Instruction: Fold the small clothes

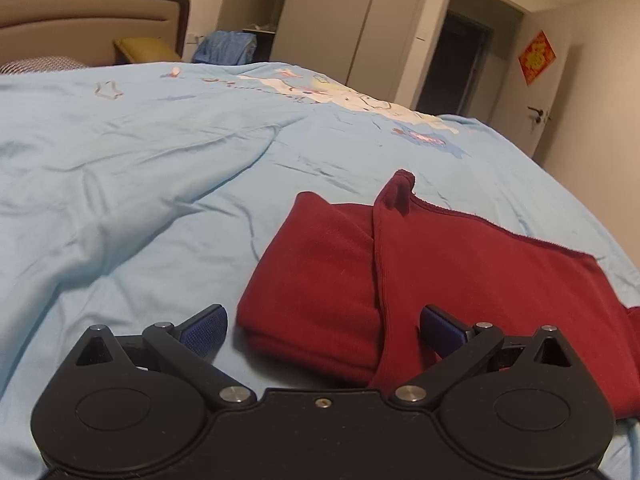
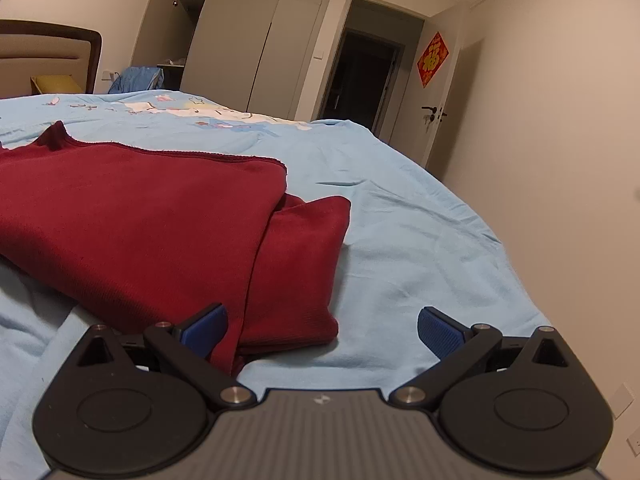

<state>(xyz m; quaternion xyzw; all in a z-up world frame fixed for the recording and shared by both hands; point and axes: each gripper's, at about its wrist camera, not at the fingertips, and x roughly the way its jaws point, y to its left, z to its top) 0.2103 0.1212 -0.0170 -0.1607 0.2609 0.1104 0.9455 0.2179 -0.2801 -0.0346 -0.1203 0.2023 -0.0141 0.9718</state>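
A folded red garment (image 1: pixel 440 280) lies on the bed's wrinkled blue cover (image 1: pixel 140 184) near its foot edge, wardrobe (image 2: pixel 256 40) and dark doorway (image 2: pixel 364 76) beyond, left claw (image 1: pixel 323 322) and right claw (image 2: pixel 322 322) both released.

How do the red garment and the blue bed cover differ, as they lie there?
The red garment is plain dark red; the blue bed cover is pale blue with cartoon prints. The garment is small and folded over itself in layers; the cover lies spread in one layer across the whole bed, under the garment. Both are soft cloth with wrinkles.
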